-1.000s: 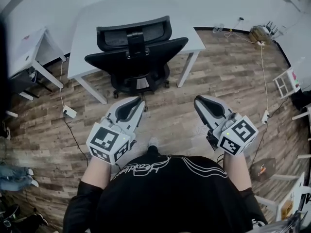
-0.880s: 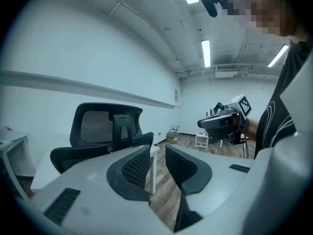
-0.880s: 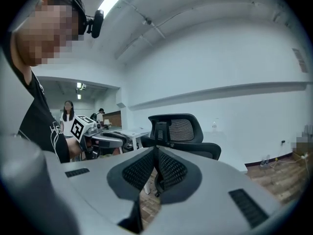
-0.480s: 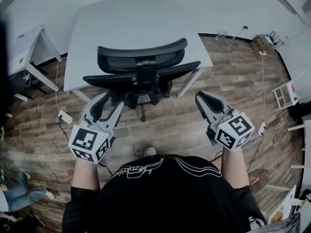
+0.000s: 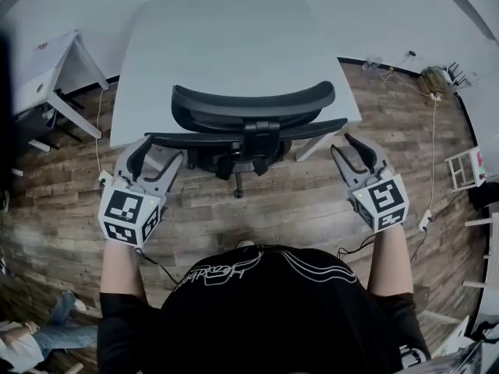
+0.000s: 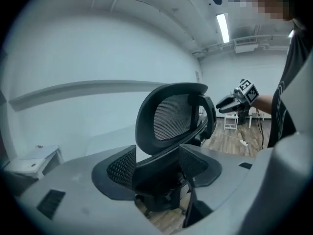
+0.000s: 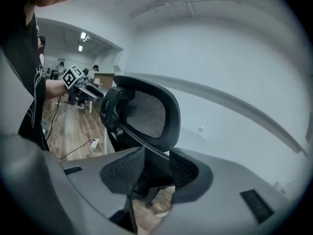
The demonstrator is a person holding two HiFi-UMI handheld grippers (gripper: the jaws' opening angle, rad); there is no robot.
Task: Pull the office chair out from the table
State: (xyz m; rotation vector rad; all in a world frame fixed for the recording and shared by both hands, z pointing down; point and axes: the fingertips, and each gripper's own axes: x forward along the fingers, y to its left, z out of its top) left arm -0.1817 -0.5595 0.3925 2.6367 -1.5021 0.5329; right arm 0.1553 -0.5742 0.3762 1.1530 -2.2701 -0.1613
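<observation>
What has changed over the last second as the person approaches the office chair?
Both hands moved forward and apart. The left hand-held gripper now sits at the left end of the backrest of the office chair, and the right hand-held gripper sits at its right end. Both sets of jaws have just been opening, and neither clamps the backrest yet. The chair stays tucked against the table.

office chair (image 5: 249, 104) blocks table (image 5: 218, 37); floor (image 5: 304, 205) beside clear.
</observation>
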